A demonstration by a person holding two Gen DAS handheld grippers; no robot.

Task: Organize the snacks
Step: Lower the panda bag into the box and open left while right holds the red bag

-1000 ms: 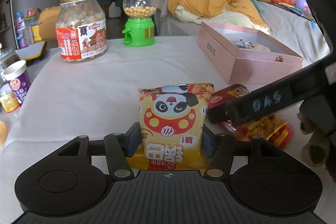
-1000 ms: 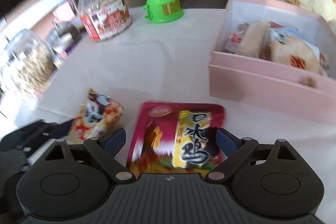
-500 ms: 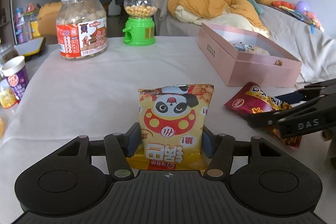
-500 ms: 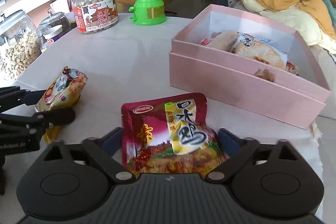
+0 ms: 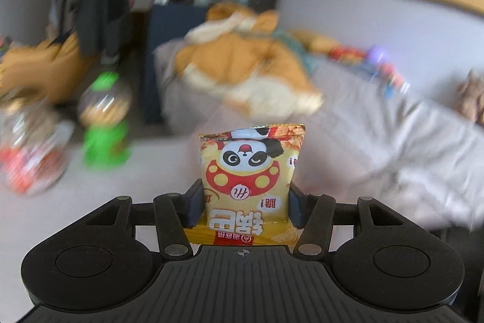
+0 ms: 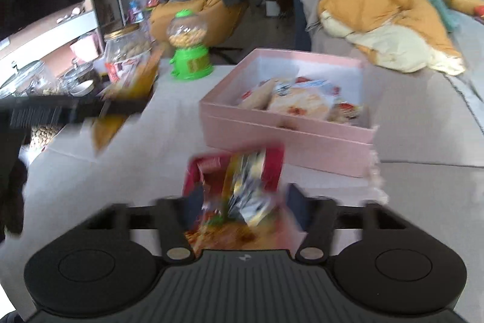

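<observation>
My left gripper (image 5: 243,202) is shut on a yellow panda snack bag (image 5: 249,171) and holds it lifted off the table. That bag and the left gripper also show blurred at the left of the right wrist view (image 6: 127,99). My right gripper (image 6: 242,202) is shut on a red snack bag (image 6: 239,186), raised above the white tablecloth. The pink box (image 6: 287,138) with several wrapped snacks inside stands just ahead of the right gripper.
A green candy dispenser (image 6: 189,50) and a peanut jar (image 6: 127,50) stand at the table's far left. More glass jars (image 6: 27,80) sit on the left edge. A sofa with a yellow jacket (image 6: 387,20) lies beyond the table.
Both grippers have lifted their bags off the table. The left gripper has risen and tilted up, so its view is blurred. The right gripper has closed on the red bag.
</observation>
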